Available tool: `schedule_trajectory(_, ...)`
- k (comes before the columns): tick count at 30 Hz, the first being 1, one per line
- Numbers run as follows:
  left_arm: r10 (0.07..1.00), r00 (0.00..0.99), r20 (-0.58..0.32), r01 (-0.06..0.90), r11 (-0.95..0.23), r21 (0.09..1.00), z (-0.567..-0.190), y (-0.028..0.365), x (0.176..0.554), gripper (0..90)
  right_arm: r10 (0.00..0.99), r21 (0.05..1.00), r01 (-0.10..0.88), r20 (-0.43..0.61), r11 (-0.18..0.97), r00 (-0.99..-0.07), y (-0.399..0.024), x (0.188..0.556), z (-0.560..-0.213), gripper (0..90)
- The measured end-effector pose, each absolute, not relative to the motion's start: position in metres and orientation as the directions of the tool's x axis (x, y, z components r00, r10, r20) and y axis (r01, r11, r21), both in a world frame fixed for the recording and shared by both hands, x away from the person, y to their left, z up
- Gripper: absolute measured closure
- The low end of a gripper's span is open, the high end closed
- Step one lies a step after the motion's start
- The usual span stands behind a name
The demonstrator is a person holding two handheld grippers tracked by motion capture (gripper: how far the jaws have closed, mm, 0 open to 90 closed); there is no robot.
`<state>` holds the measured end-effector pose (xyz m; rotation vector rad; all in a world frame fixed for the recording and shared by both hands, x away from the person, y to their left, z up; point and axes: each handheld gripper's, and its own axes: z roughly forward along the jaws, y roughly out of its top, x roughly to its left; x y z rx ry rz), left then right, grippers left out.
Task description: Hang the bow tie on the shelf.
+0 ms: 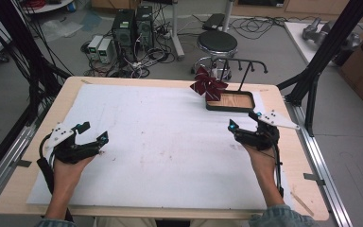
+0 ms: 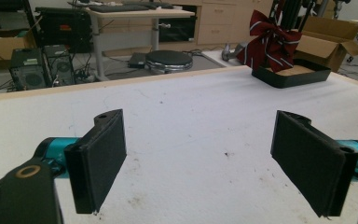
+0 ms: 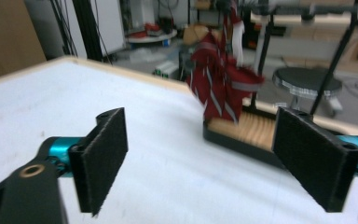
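The striped bow [image 1: 208, 85] is hung on the rack over the tray [image 1: 230, 101], looks soft and floppy, probably best pinched at its knot, while both grippers [image 1: 93, 131] [image 1: 244, 119] are held wide apart, empty.

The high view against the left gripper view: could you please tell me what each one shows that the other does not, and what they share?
High view alone: both hands, the left gripper and right gripper, each open and apart from the bow, and the black rack rising from the tray.

Left gripper view alone: a cardboard box behind the tray and a desk beyond the table.

Both: the white table cover, the striped red bow at the tray, the round stool and the computer towers.
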<state>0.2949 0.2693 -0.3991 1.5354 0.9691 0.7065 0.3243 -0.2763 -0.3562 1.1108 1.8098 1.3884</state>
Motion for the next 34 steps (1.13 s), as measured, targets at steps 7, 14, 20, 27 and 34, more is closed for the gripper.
schedule_trajectory(7,0.880,0.470,-0.070,0.204,-0.031,0.978,-0.402,0.269,0.295,18.2,0.892,0.963,0.261,0.059,0.067,-0.448,-0.286,0.300,-0.383,14.8)
schedule_trajectory(14,0.883,0.464,-0.064,0.202,-0.035,0.979,-0.403,0.268,0.295,18.1,0.901,0.947,0.315,0.078,0.068,-0.426,-0.291,0.289,-0.410,12.0)
schedule_trajectory(20,0.889,0.455,-0.059,0.205,-0.040,0.978,-0.405,0.270,0.295,18.1,0.903,0.944,0.325,0.096,0.050,-0.418,-0.291,0.278,-0.426,12.0)
schedule_trajectory(27,0.891,0.449,-0.060,0.204,-0.037,0.978,-0.405,0.270,0.294,18.1,0.906,0.943,0.331,0.104,0.041,-0.409,-0.292,0.274,-0.432,12.0)
schedule_trajectory(34,0.892,0.448,-0.058,0.206,-0.040,0.978,-0.405,0.271,0.294,18.1,0.907,0.945,0.326,0.106,0.036,-0.408,-0.292,0.273,-0.434,12.0)
